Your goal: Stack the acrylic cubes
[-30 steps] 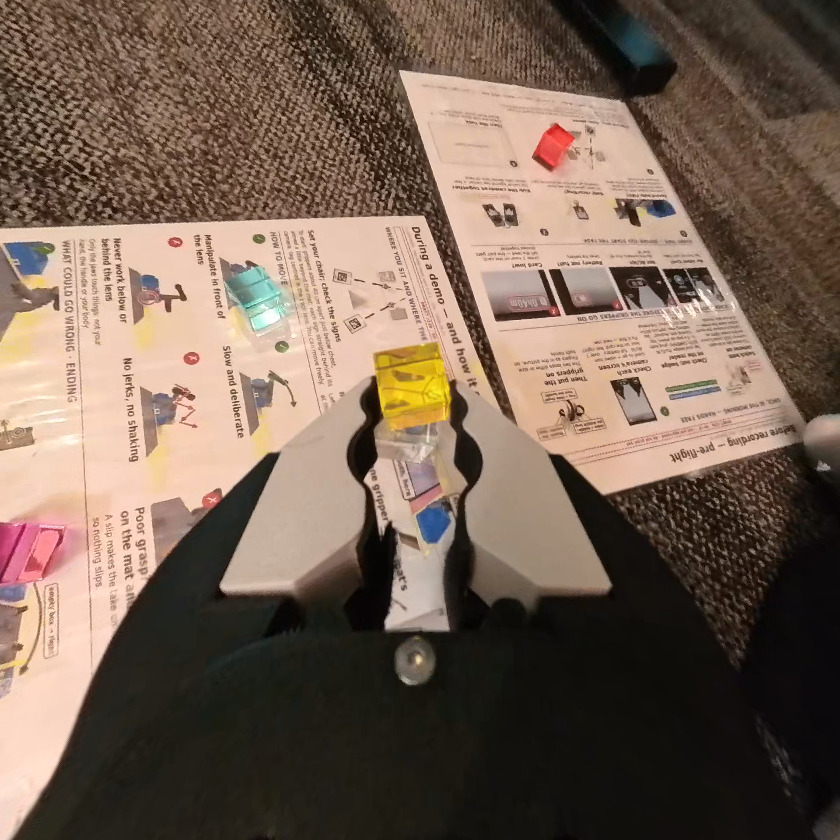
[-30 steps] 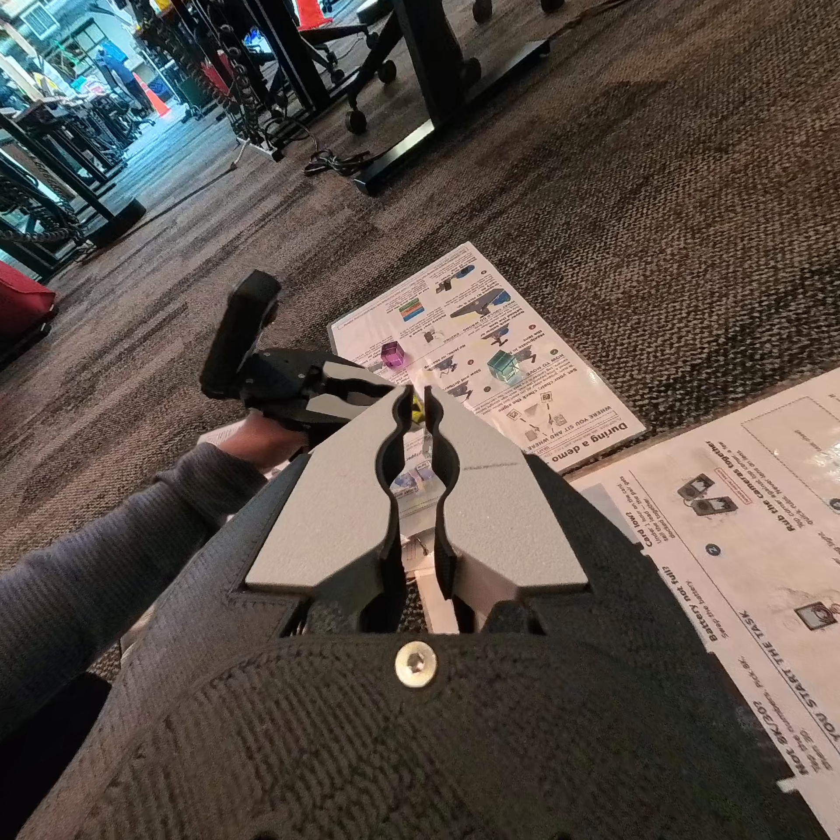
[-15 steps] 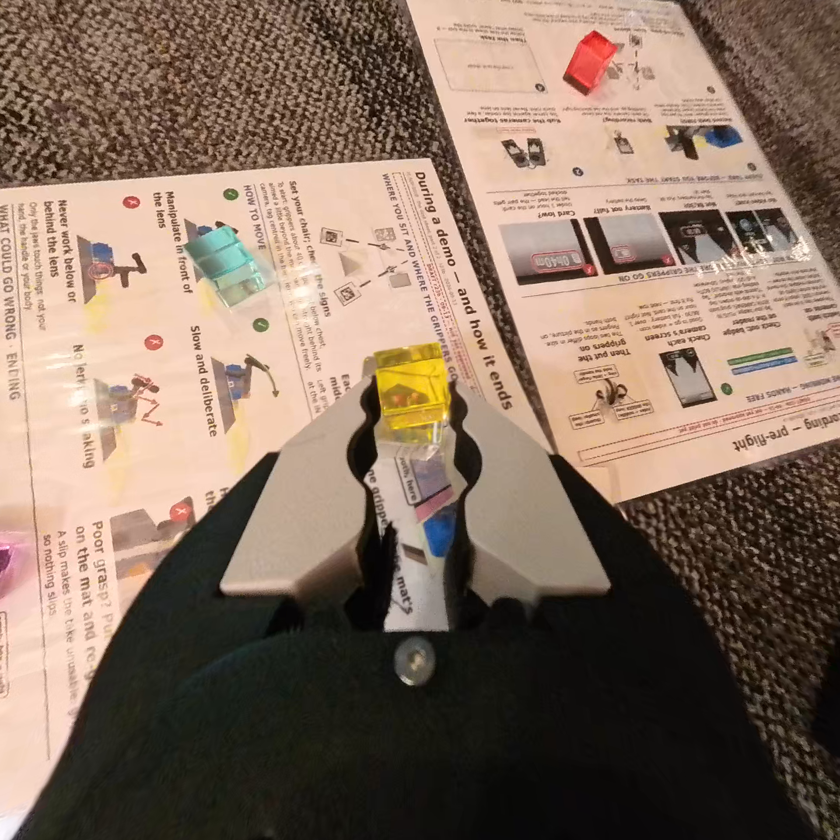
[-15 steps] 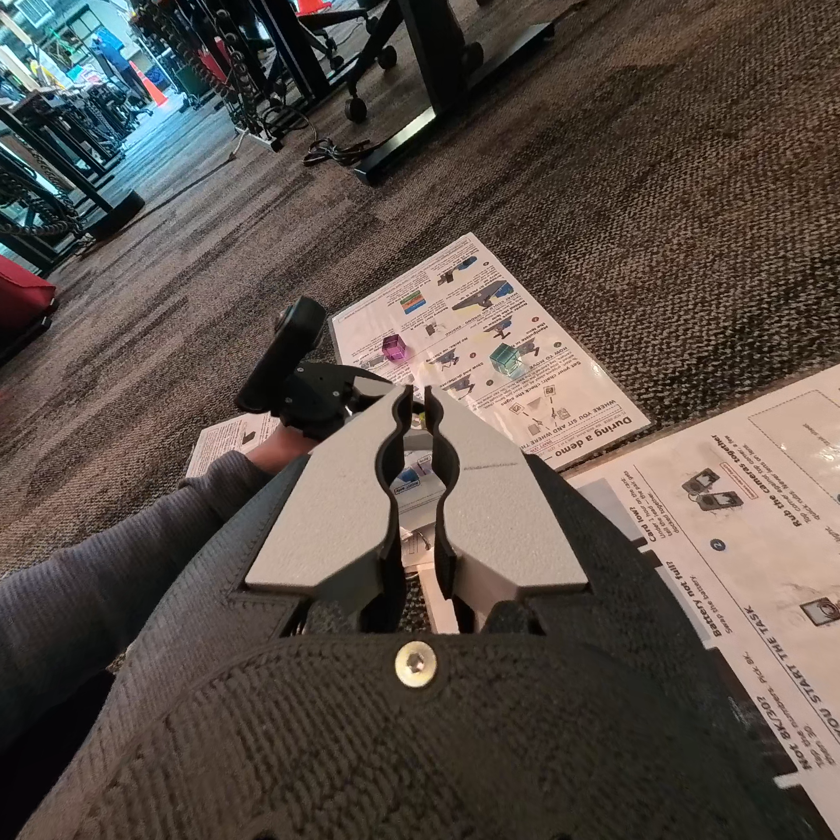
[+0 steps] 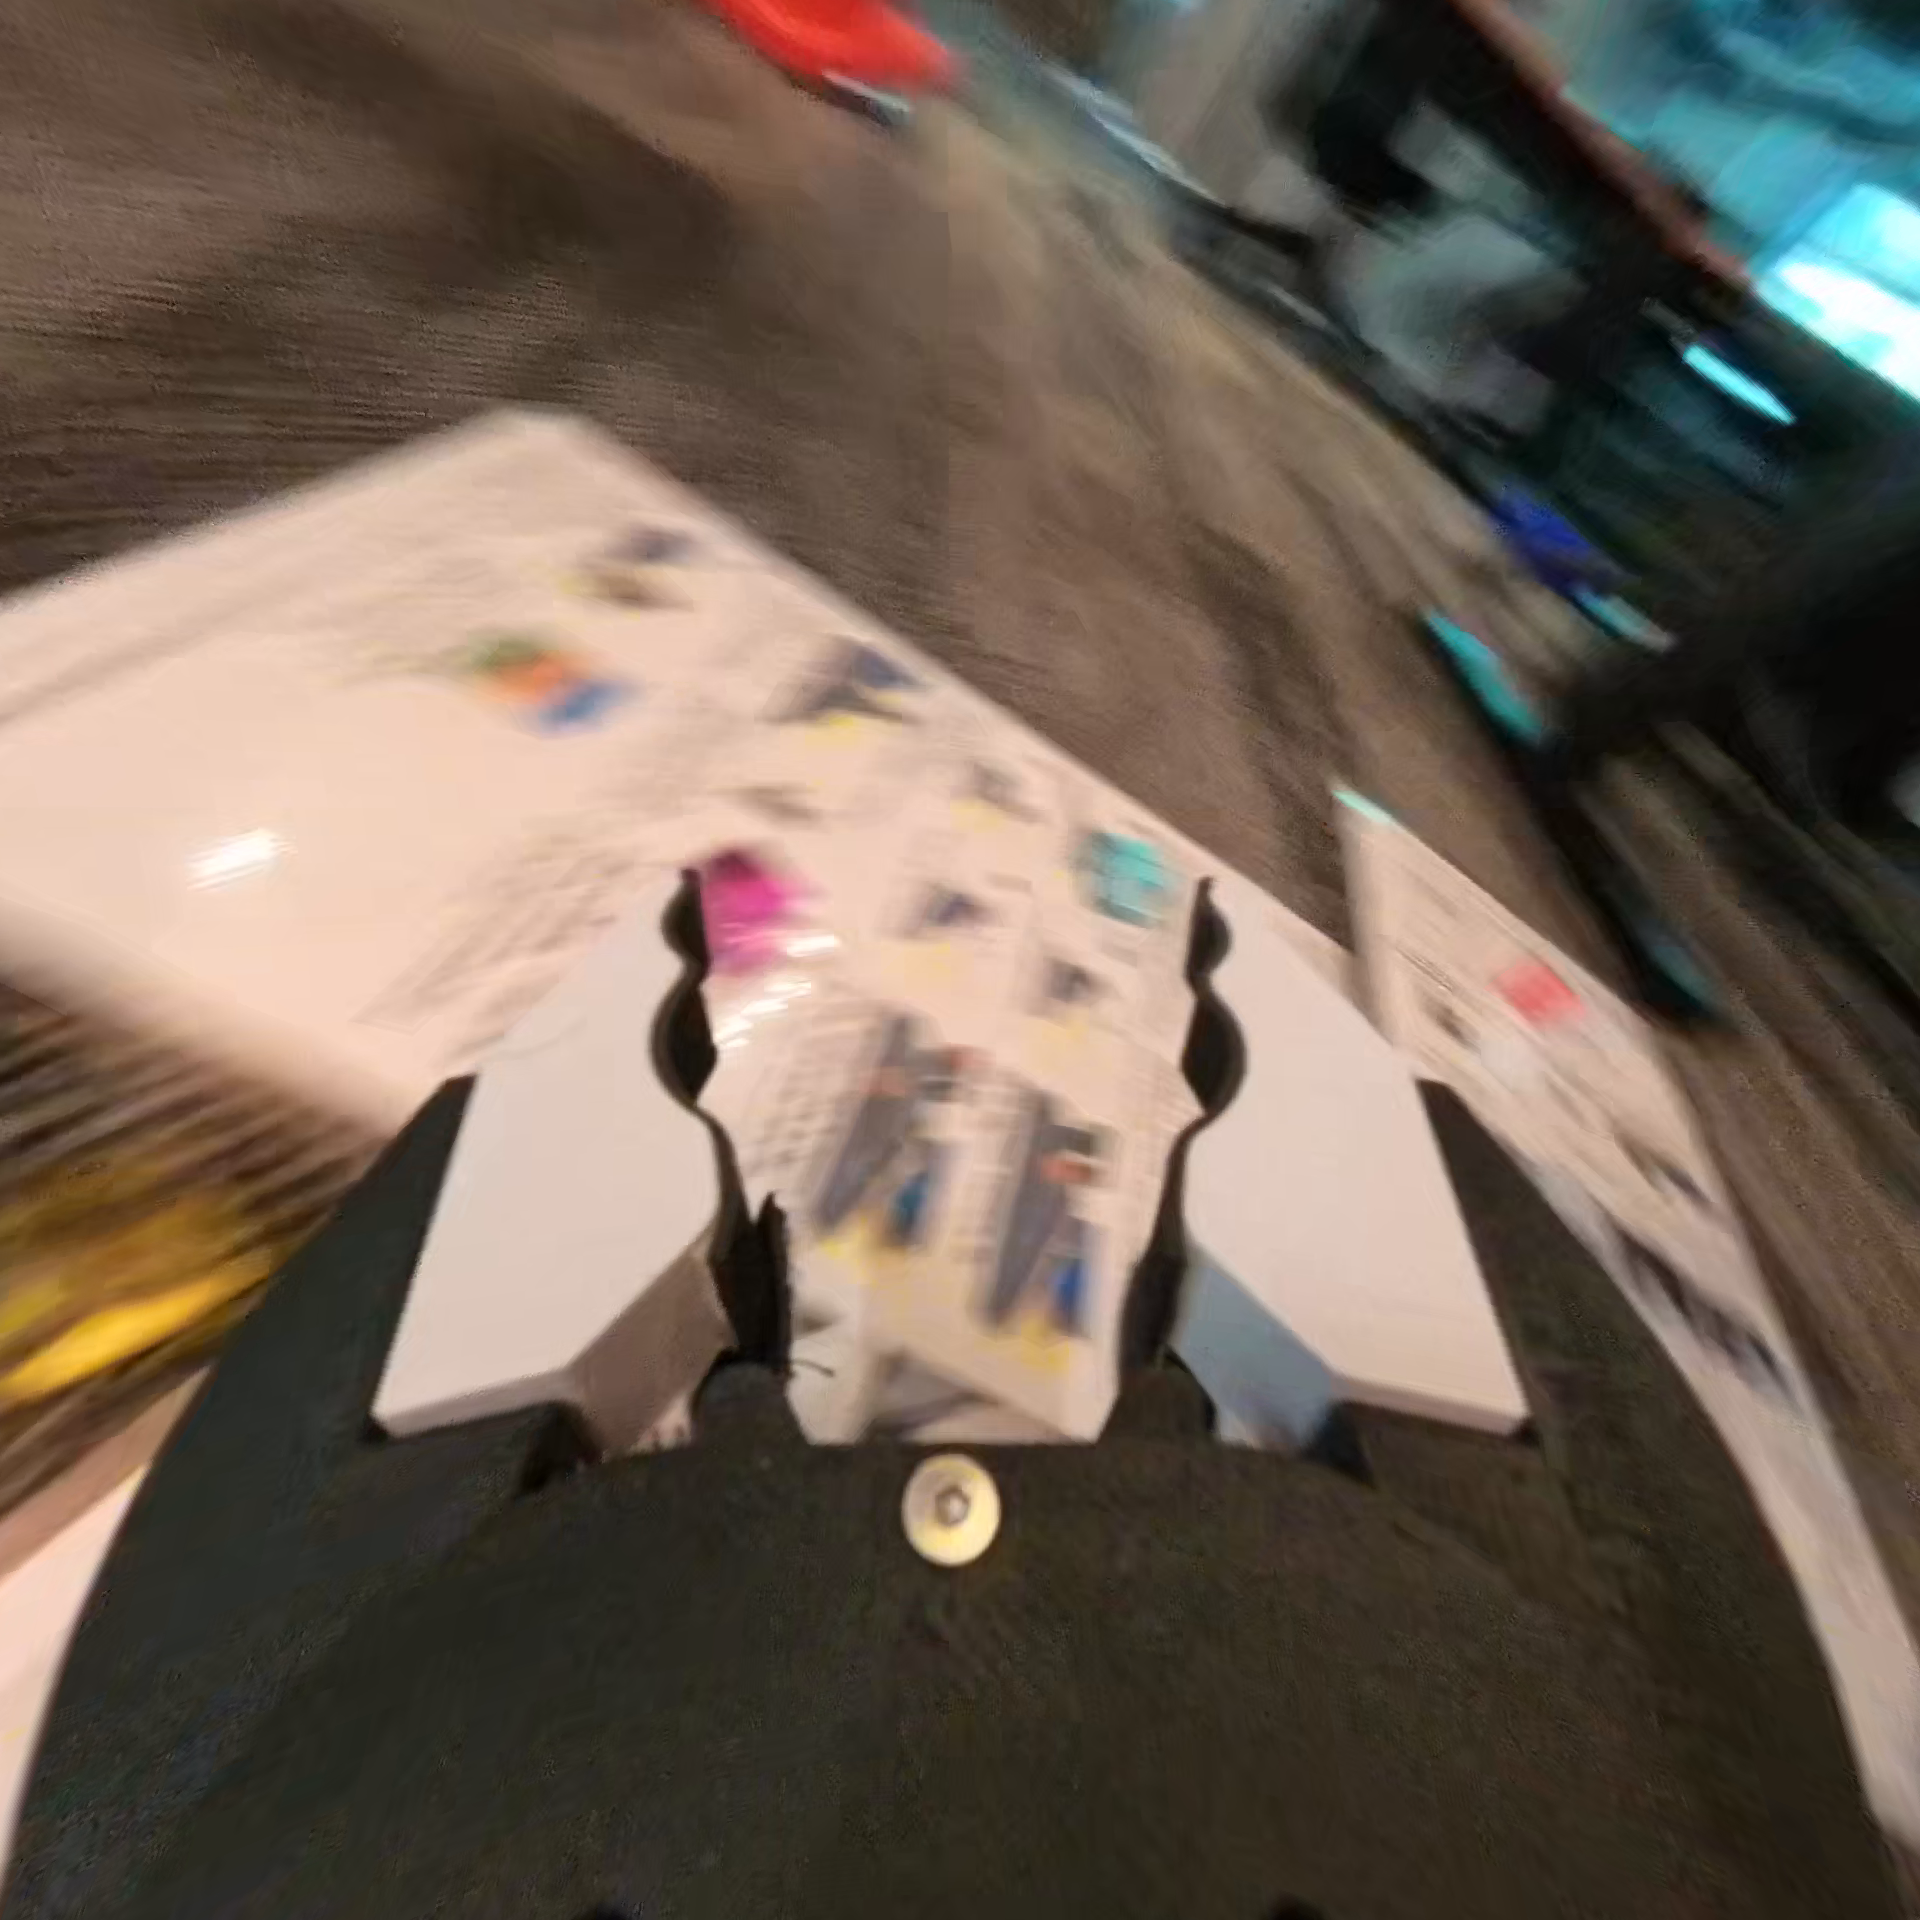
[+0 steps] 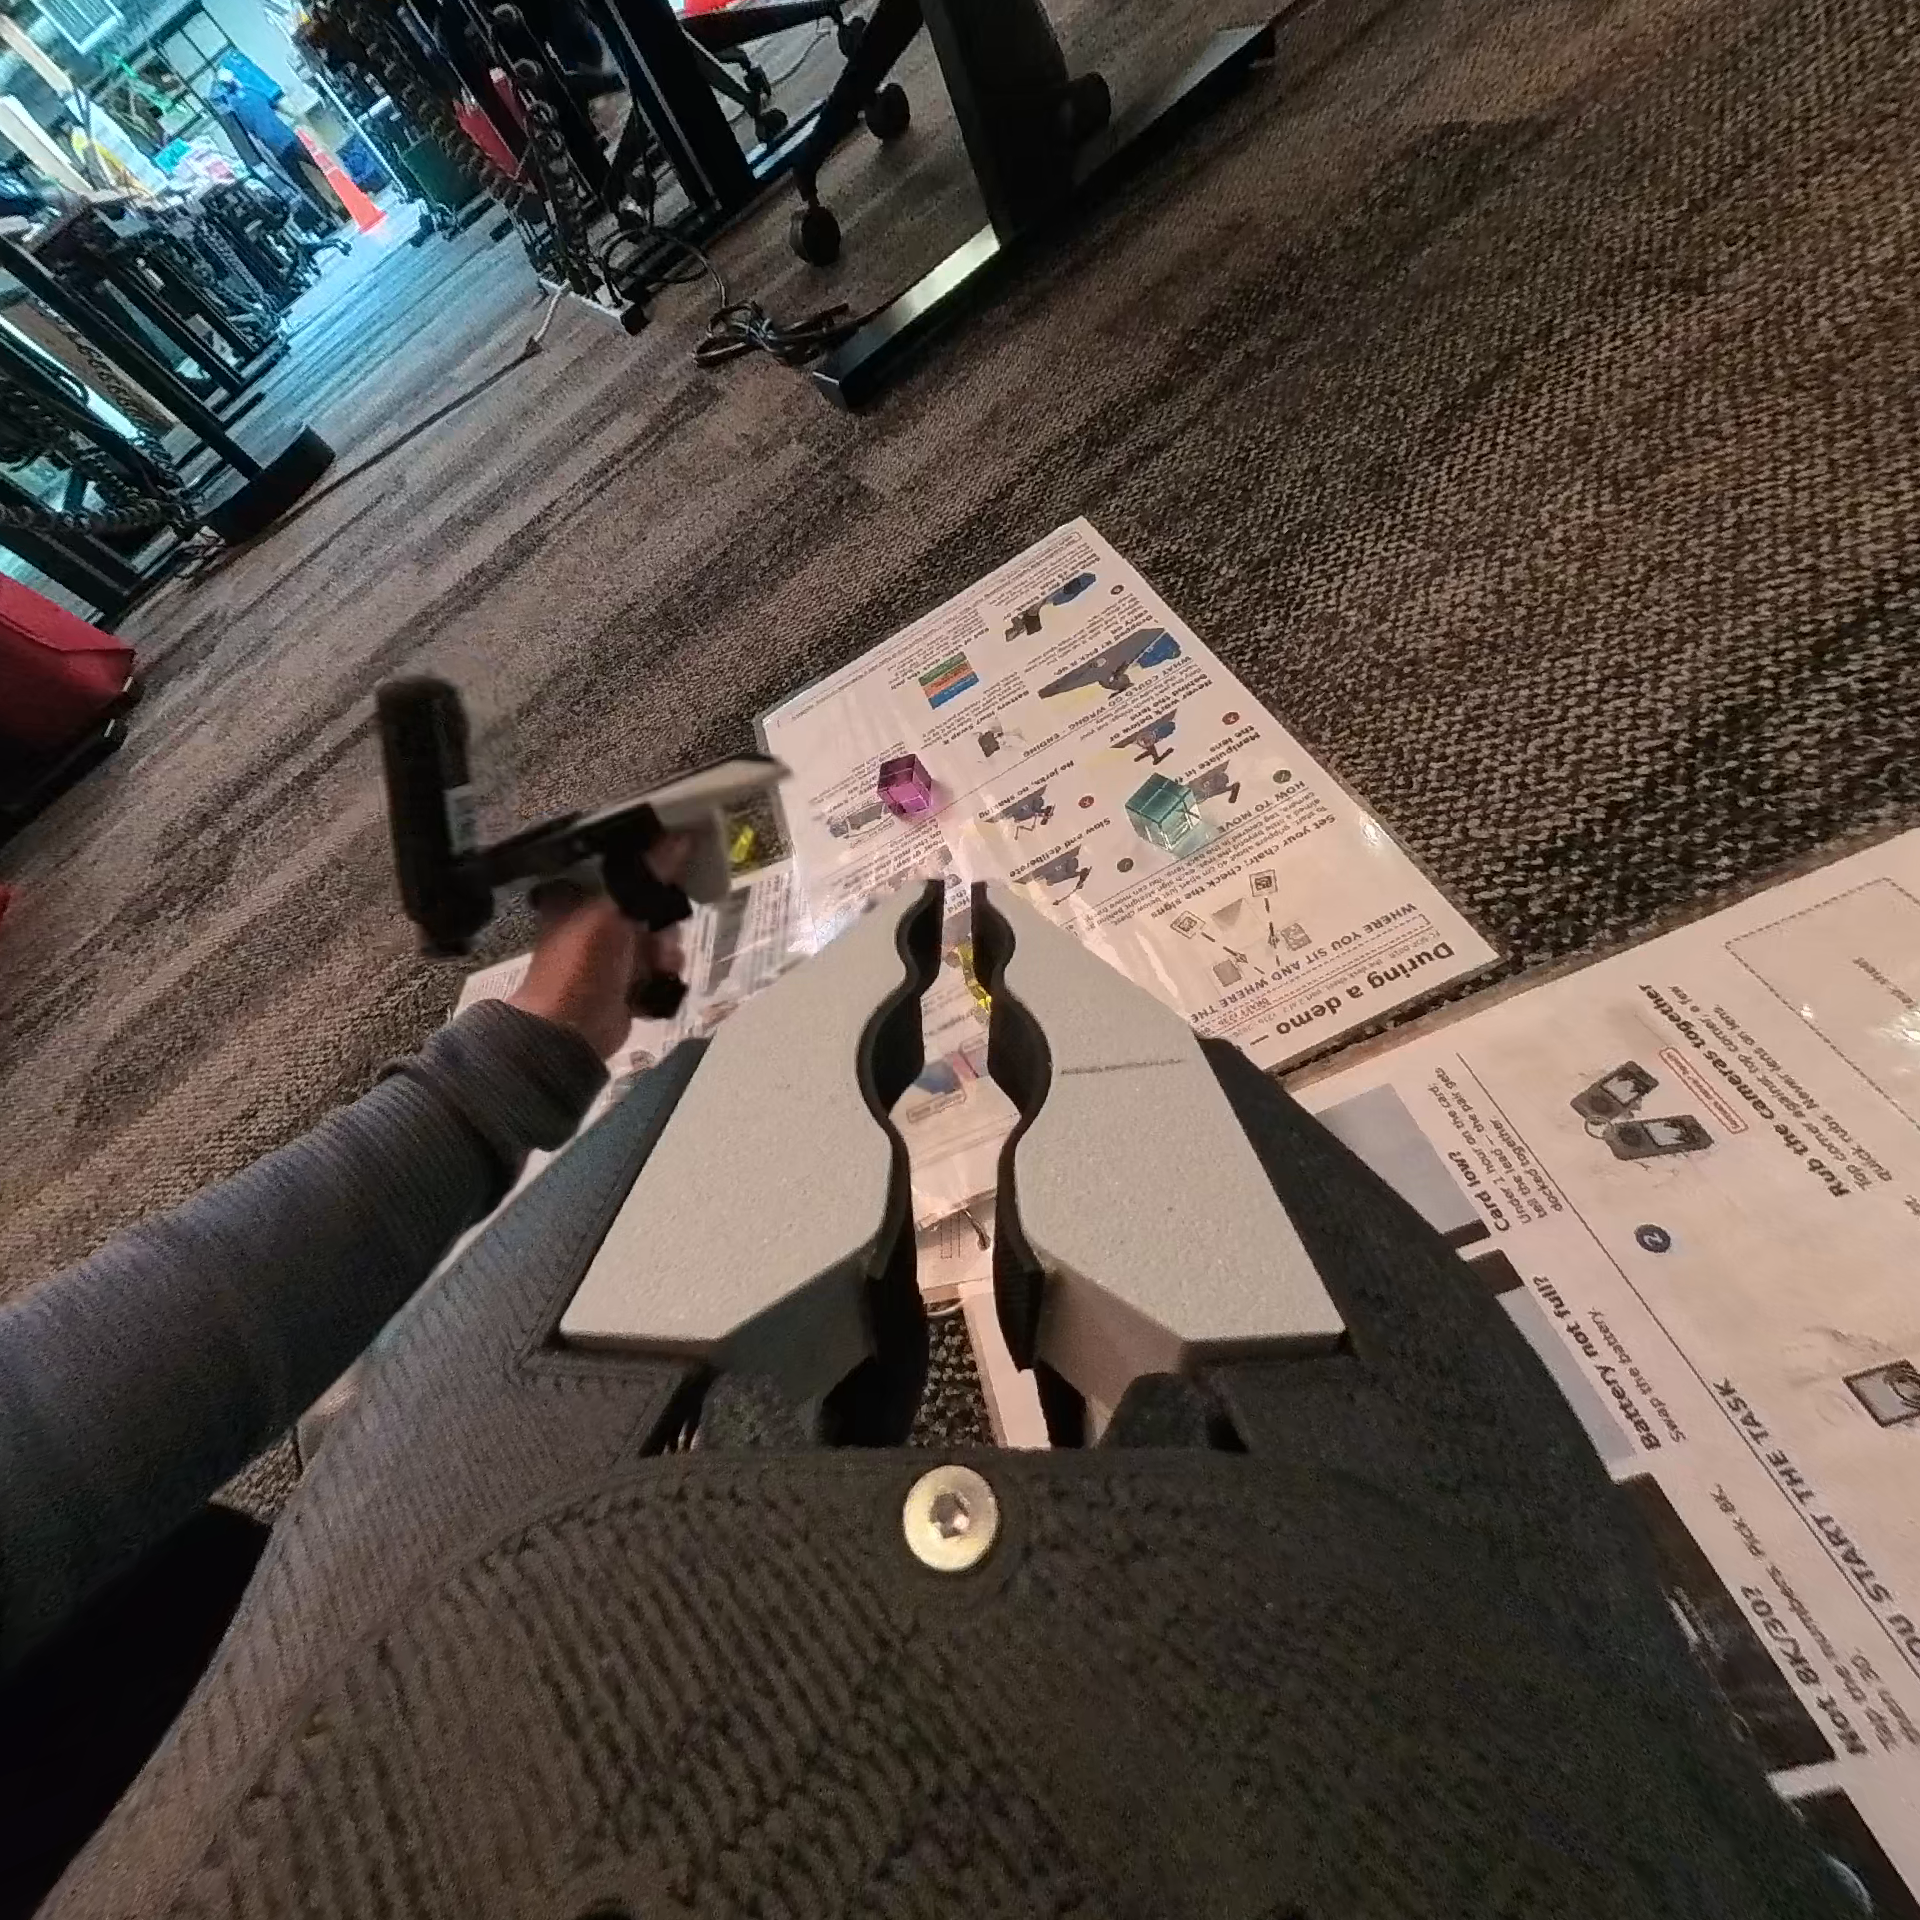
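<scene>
The left wrist view is motion-blurred. My left gripper [image 5: 940, 894] is wide open with nothing between its fingers. It points at a laminated sheet [image 5: 312, 779] that bears a magenta cube [image 5: 743, 914] just past the left fingertip and a teal cube [image 5: 1127, 888]. A red cube [image 5: 1538, 992] lies on a second sheet to the right. In the right wrist view the left gripper [image 6: 727, 821] is held tilted above the floor. My right gripper [image 6: 961, 894] is shut and holds nothing. A sliver of the yellow cube [image 6: 977, 982] shows through the slit between its fingers. The magenta cube [image 6: 904, 784] and the teal cube [image 6: 1164, 816] stand beyond.
Grey carpet [image 6: 1455, 416] surrounds the sheets. Desk legs, chair wheels and cables [image 6: 935, 260] stand at the back. A second printed sheet [image 6: 1714, 1143] lies at the right. A small yellow patch [image 6: 740, 842] shows by the left gripper, and a yellow blur [image 5: 104, 1278] shows at the left edge.
My left gripper was shut on the yellow cube. It has opened wide, let the cube go and swung away fast to face the magenta and teal cubes. My right gripper stayed shut and nearly still.
</scene>
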Action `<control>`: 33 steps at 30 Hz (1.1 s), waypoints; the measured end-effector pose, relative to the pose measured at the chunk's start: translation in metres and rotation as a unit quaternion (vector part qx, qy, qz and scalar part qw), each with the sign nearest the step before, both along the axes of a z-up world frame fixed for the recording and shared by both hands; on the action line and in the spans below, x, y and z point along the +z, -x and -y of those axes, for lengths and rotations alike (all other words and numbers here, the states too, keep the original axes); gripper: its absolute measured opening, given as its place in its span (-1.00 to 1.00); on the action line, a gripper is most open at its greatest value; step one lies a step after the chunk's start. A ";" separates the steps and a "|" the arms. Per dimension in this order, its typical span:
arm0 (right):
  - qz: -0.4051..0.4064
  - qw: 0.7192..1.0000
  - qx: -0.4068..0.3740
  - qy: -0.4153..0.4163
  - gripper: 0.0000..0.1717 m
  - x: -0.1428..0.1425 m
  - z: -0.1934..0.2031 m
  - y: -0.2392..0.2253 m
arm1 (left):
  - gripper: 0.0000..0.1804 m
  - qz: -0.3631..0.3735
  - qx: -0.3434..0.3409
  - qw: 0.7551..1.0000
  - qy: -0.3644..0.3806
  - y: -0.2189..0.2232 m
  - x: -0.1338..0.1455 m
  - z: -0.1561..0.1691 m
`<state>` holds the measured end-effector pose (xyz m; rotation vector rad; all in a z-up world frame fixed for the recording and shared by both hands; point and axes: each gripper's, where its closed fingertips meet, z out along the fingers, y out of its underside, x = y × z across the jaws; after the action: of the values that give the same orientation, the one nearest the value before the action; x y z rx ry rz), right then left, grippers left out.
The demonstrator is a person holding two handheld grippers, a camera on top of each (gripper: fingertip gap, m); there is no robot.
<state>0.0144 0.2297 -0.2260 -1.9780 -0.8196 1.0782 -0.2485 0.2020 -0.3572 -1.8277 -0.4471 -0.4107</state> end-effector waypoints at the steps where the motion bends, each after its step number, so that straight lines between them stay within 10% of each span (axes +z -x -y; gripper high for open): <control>1: 0.001 1.000 0.001 0.001 -0.96 -0.001 0.001 0.000 | -0.10 0.008 0.109 0.993 0.042 0.043 -0.015 0.021; 4: 0.004 1.000 0.005 0.003 -0.96 -0.002 0.002 0.002 | -0.25 -0.008 0.261 0.957 0.128 0.103 -0.049 0.073; 10: 0.008 1.000 0.005 0.006 -0.96 -0.006 0.002 0.002 | -0.29 -0.130 0.224 0.916 0.308 0.101 -0.095 0.077; 18: 0.015 1.000 0.008 0.010 -0.96 -0.010 0.002 0.003 | -0.72 -0.133 0.217 0.919 0.302 0.096 -0.091 0.072; 23: 0.012 1.000 0.005 0.012 -0.96 -0.009 0.000 0.002 | -0.72 -0.136 -0.010 0.983 0.121 0.011 -0.025 -0.006; 27: 0.010 1.000 0.004 0.013 -0.96 -0.009 0.000 0.001 | -0.72 -0.161 -0.306 0.934 0.086 -0.110 0.011 -0.027; 33: 0.012 1.000 0.005 0.014 -0.96 -0.010 -0.001 0.001 | -0.71 -0.191 -0.413 0.881 0.134 -0.165 0.001 -0.021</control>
<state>0.0136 0.2303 -0.2364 -2.0162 -0.8305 1.0797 -0.0835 0.2228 -0.3559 -2.2511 0.6151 -0.5555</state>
